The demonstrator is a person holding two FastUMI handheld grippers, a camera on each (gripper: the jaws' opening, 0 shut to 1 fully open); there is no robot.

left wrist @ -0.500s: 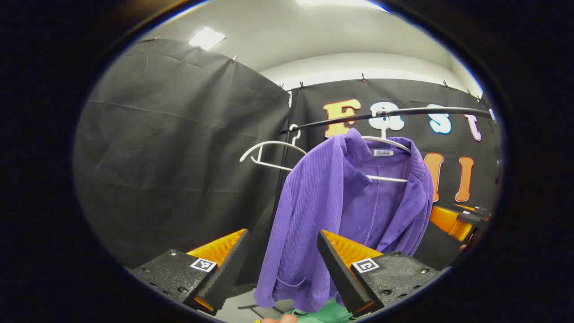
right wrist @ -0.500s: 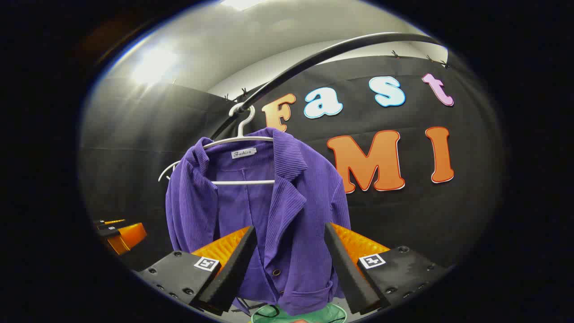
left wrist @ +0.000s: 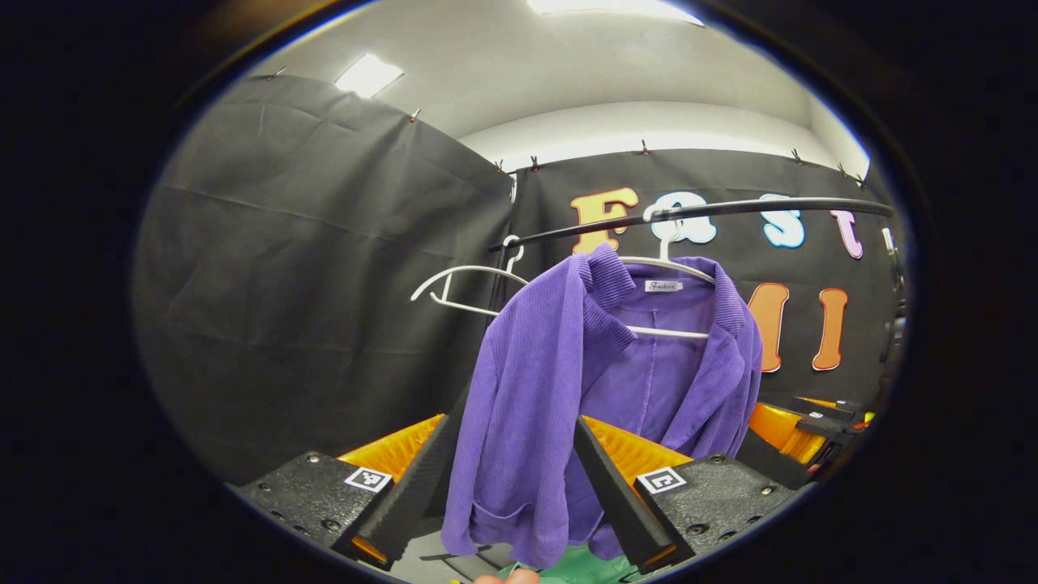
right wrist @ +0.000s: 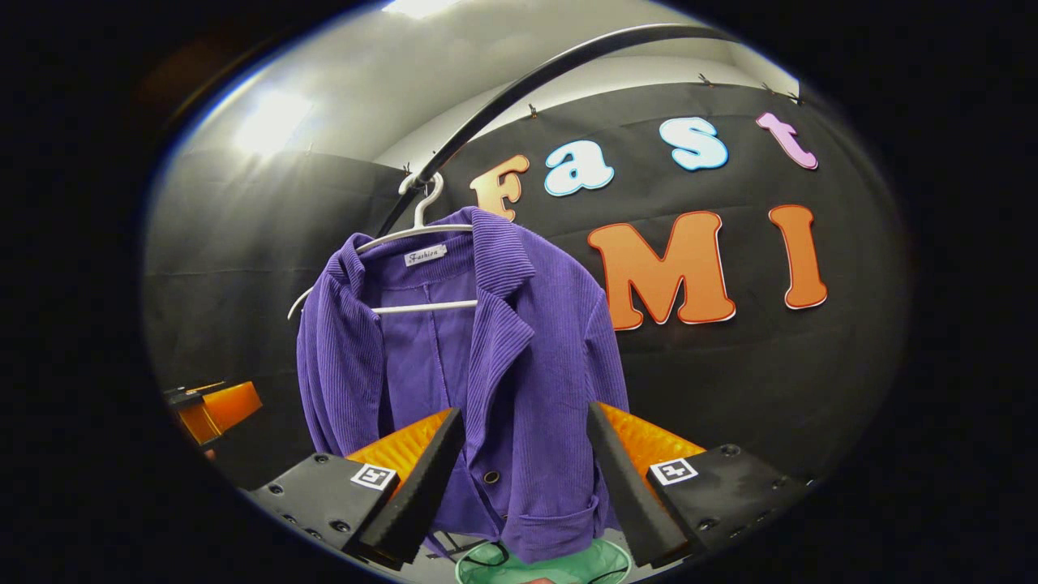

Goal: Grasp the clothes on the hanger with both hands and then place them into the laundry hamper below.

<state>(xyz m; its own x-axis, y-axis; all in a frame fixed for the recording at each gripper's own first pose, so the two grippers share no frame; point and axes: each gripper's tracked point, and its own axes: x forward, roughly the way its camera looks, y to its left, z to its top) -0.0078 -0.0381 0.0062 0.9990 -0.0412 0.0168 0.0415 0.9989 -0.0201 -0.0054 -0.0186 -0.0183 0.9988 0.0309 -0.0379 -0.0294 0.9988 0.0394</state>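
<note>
Purple corduroy jacket (left wrist: 568, 389) hangs lengthwise straight down from a white hanger (right wrist: 422, 235) on the black rail (left wrist: 730, 211), open front facing both cameras. Nearest, the left gripper (left wrist: 511, 478) and right gripper (right wrist: 523, 478) each hold their fingers spread apart, empty, framing the jacket's lower half. Below the hem sits the green laundry hamper (right wrist: 543, 564). An empty white hanger (left wrist: 462, 284) hangs farther along the rail.

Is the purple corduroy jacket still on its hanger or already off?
On: the purple corduroy jacket hangs from the white hanger on the black rail, front open.
</note>
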